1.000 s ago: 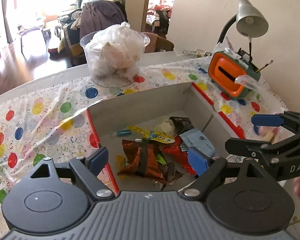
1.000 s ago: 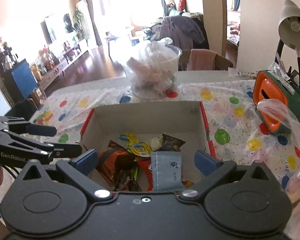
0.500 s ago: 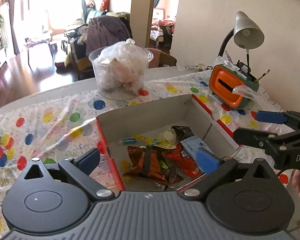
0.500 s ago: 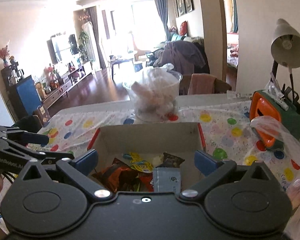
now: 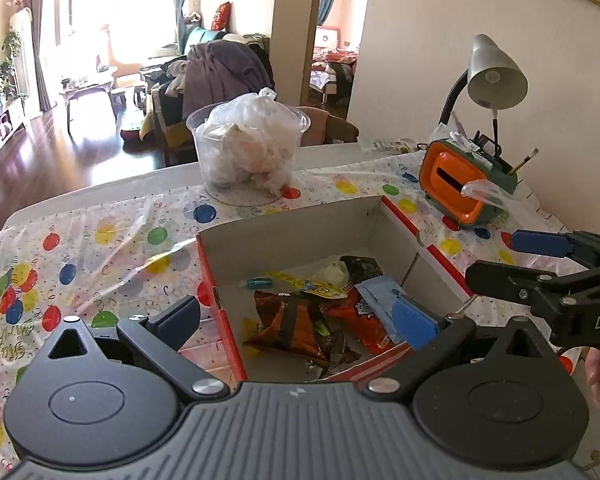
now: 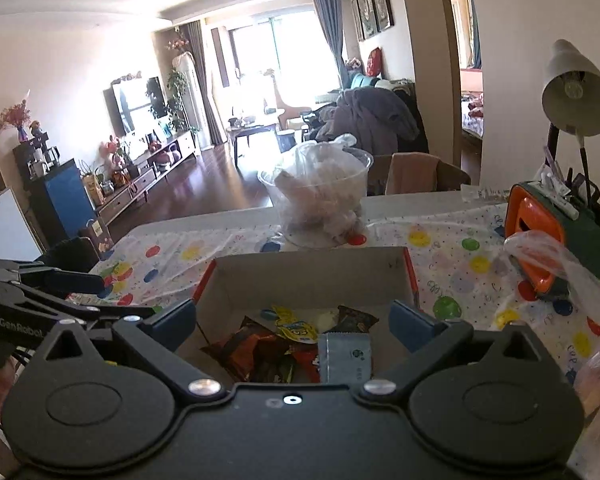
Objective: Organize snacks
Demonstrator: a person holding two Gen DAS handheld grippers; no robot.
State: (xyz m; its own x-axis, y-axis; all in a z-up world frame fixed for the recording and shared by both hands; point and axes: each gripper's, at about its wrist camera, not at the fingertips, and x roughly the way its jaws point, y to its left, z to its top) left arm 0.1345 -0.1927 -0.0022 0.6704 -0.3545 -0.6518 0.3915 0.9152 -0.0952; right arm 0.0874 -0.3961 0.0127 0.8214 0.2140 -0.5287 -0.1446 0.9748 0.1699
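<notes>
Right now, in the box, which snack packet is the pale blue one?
The flat, rectangular pale blue packet at the near edge of the cardboard box, resting on the red wrapper; the others are orange-brown, yellow or dark.

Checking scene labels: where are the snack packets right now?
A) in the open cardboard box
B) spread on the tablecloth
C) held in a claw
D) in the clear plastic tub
A: the snack packets lie on the floor of the open cardboard box; the clear plastic tub behind it holds only a crumpled plastic bag, and both claws are open and empty.
</notes>
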